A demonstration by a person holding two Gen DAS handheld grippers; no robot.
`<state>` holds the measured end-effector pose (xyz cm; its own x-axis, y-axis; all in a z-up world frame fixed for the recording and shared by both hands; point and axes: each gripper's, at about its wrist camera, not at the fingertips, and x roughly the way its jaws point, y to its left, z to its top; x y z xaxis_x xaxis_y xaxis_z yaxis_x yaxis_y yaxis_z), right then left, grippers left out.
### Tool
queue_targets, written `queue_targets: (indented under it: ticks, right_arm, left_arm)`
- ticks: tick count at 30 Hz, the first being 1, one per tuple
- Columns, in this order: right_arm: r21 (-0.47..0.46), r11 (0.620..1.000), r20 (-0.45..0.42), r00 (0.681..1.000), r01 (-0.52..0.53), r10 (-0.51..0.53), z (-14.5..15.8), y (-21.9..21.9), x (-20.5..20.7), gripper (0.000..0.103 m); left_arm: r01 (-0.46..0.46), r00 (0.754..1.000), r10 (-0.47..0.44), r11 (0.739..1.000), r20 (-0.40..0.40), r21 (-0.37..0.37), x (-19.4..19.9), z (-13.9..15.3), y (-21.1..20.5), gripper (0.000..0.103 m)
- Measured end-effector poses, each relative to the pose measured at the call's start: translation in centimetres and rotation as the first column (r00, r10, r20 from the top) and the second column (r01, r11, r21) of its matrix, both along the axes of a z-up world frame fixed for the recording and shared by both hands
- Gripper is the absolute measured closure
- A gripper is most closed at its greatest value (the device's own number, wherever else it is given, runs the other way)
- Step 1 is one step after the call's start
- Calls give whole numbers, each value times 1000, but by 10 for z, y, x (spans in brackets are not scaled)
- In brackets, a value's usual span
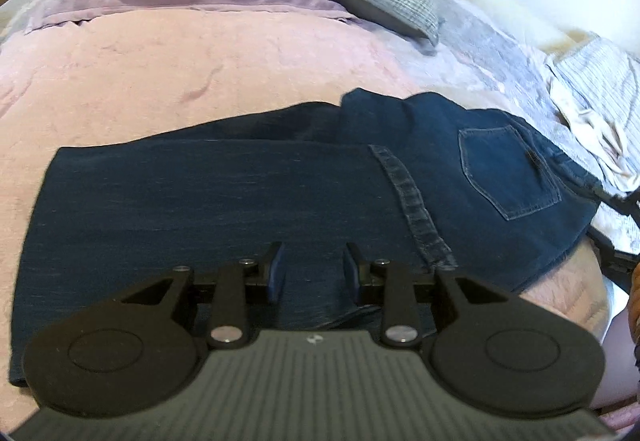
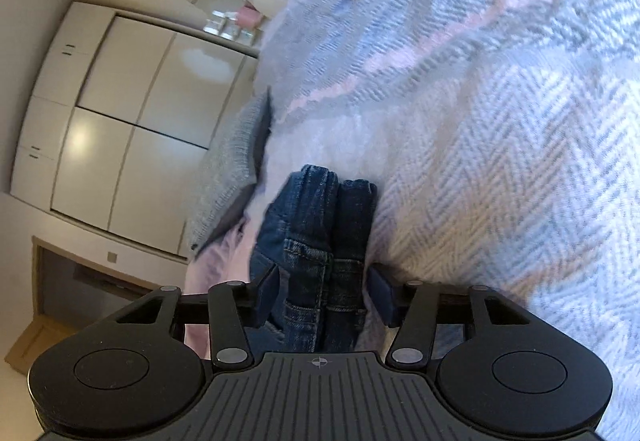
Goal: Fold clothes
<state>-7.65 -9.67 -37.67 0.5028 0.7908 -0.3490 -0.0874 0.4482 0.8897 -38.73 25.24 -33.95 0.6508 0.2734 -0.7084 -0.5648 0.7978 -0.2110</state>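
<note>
Right wrist: jeans (image 2: 316, 265) between parted right tongs (image 2: 323, 287).

Each hand-held gripper is matte black. The left hand-held gripper (image 1: 313, 271) has a ribbed grey-black body with a small pale mark at its front edge, two round discs at either side, and angled link arms pinned with silver screws. Its fingers (image 1: 276, 269) carry dark blue pads. The right hand-held gripper (image 2: 324, 291) matches it, with a crosshair mark.
</note>
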Motion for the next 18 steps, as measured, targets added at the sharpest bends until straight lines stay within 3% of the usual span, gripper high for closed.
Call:
queue_targets:
  ticks: [6,10,15,18]
  right_arm:
    - [7,999,-96,995,-35,35,-1,2,4,49]
    - [-25,999,-103,994,-35,32,4,5,6,52]
    - [-23,998,16,999,-50,50,33,9,-4,52]
    - [-120,991,-59,997,-53,46,10,23,8,52]
  left_arm:
    - [-12,1000,12,1000,7,-23,-6,-2,7,75]
    - [-12,1000,13,1000,16,-29,-7,-2,8,75]
    - [-32,999,33,999,23,-39,-12,-1,15,75]
    - [-32,999,34,998,30,-49,-13,-1,17,75]
